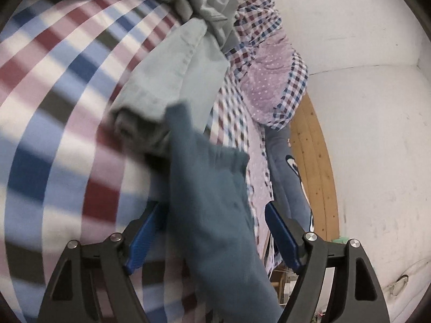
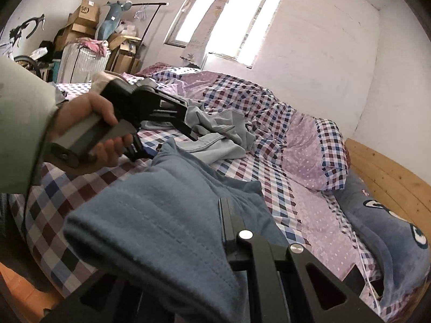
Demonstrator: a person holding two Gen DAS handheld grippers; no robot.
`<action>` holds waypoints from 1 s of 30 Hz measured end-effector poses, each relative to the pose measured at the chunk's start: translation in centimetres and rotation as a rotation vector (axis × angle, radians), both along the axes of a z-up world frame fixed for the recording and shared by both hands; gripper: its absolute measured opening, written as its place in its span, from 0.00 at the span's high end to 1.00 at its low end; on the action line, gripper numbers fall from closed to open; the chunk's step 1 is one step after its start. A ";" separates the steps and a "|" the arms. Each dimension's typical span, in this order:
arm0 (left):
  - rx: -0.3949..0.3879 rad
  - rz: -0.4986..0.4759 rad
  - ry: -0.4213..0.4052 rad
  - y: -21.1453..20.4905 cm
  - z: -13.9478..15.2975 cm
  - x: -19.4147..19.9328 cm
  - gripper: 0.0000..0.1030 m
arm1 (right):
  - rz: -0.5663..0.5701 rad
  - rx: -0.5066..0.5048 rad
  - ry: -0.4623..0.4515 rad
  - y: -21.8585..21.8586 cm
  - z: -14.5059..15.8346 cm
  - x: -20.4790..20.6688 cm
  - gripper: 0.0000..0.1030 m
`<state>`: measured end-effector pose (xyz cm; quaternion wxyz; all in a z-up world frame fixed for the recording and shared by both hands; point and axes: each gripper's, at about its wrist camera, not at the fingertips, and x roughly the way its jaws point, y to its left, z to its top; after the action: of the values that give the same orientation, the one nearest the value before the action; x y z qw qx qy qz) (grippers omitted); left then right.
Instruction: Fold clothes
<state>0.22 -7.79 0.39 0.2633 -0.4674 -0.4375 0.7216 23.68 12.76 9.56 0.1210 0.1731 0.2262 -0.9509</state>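
Cloth nearest the right gripper point(image 2: 229, 231) is a blue garment point(image 2: 161, 228), thick, soft and limp, probably light; it drapes in a heavy fold over the near edge of the bed point(image 2: 309, 215). That gripper's jaws are closed down on the blue cloth, so it has the garment pinched. Judged by the drape, the fabric will sag wherever unsupported and will not slip readily; the sound hold is on a hem or corner, not on the bunched middle.

Left gripper point(image 1: 212, 231) stands wide, its blue pads point(image 1: 280, 231) clear of the cloth on both sides, though a hanging strip of the blue garment point(image 1: 210, 202) passes between them. It grips nothing.

Farther toward the middle of the bed lies a pale grey-green garment point(image 2: 215, 132), crumpled, not yet folded. Beyond it a checked quilt point(image 2: 269, 113) is heaped toward the far edge.

Left wrist view alone shows the gap between pad and cloth, and the pale garment's rolled end point(image 1: 150, 118) close up. Right wrist view alone shows the person's hand point(image 2: 89, 123) holding the left tool, the whole bed, the window point(image 2: 223, 18) and stacked boxes point(image 2: 86, 18) at the far wall.
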 end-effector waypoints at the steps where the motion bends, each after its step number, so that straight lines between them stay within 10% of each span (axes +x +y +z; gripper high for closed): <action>1: -0.001 -0.002 0.007 0.1 0.0 -0.5 0.24 | 0.004 0.003 -0.004 -0.1 -0.1 0.1 0.94; 6: -0.007 -0.029 -0.008 0.4 -0.9 -2.4 0.43 | 0.020 0.028 -0.023 -0.6 -0.7 0.2 0.94; 12: -0.040 -0.031 -0.068 0.1 -2.6 -3.2 0.90 | 0.034 0.075 -0.045 -1.7 -1.8 0.1 0.94; 30: 0.118 0.046 0.101 -4.5 4.2 -0.8 0.97 | 0.146 0.115 -0.026 -7.2 -0.4 3.4 0.94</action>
<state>-0.59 -12.28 4.64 0.2954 -0.4040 -0.4760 0.7232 27.05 5.54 9.21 0.1830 0.1750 0.2907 -0.9227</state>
